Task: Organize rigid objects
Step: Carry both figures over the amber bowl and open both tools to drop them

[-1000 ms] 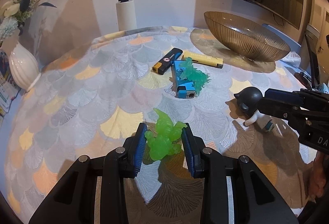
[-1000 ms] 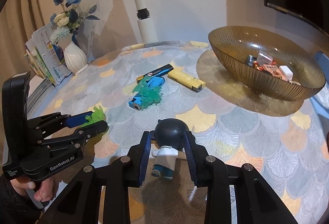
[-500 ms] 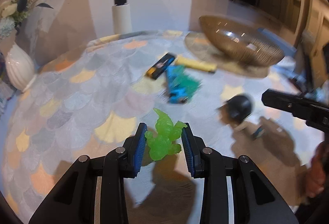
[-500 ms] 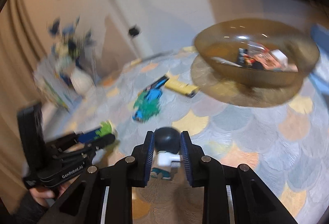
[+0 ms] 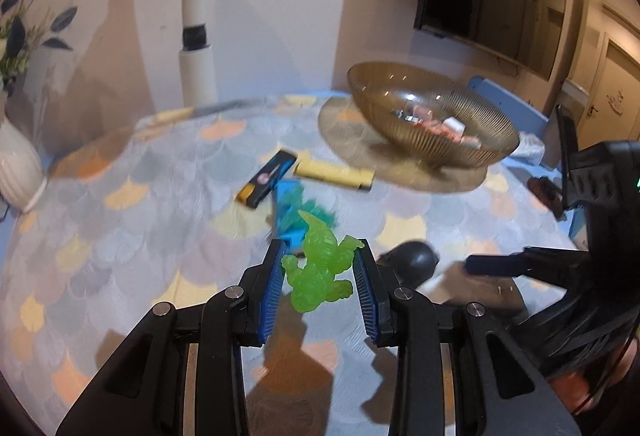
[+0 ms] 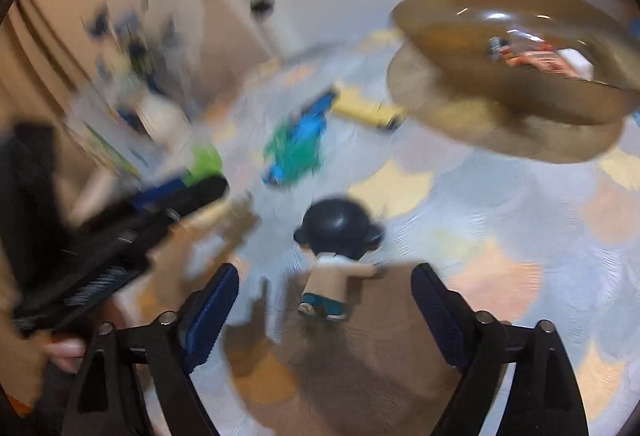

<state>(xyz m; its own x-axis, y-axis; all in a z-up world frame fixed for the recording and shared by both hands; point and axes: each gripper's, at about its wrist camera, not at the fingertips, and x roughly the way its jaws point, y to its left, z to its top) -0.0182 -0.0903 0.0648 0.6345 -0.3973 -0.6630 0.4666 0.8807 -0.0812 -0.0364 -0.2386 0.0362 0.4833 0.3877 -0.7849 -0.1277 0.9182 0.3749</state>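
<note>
The left gripper (image 5: pixel 320 290) has its blue pads clamped on a translucent green dinosaur toy (image 5: pixel 320 272), which is held clear of the patterned tablecloth (image 5: pixel 120 236) with its shadow falling on the cloth below; the toy's tail points up and away from the fingers. The right gripper (image 6: pixel 324 312) stands with its jaws spread wide; a small dark-haired figurine (image 6: pixel 338 252) in a white top stands upright on the cloth between the two pads and touches neither, with open gaps on both sides. The right wrist view is heavily blurred, so fine detail there cannot be read.

Further back on the table a blue lighter (image 5: pixel 286 214) lies with a teal dinosaur toy (image 5: pixel 308 210) on top of it; a black lighter (image 5: pixel 266 178) and a yellow lighter (image 5: pixel 334 174) lie just behind, close together. Beyond them, toward the far right edge, an amber ribbed glass bowl (image 5: pixel 432 116) sits on a round mat and holds several small items too blurred to name. A white vase (image 5: pixel 18 166) stands at the far left edge of the table; a broad stretch of bare cloth lies between the vase and the lighters; bare cloth also lies between the figurine and the bowl.
</note>
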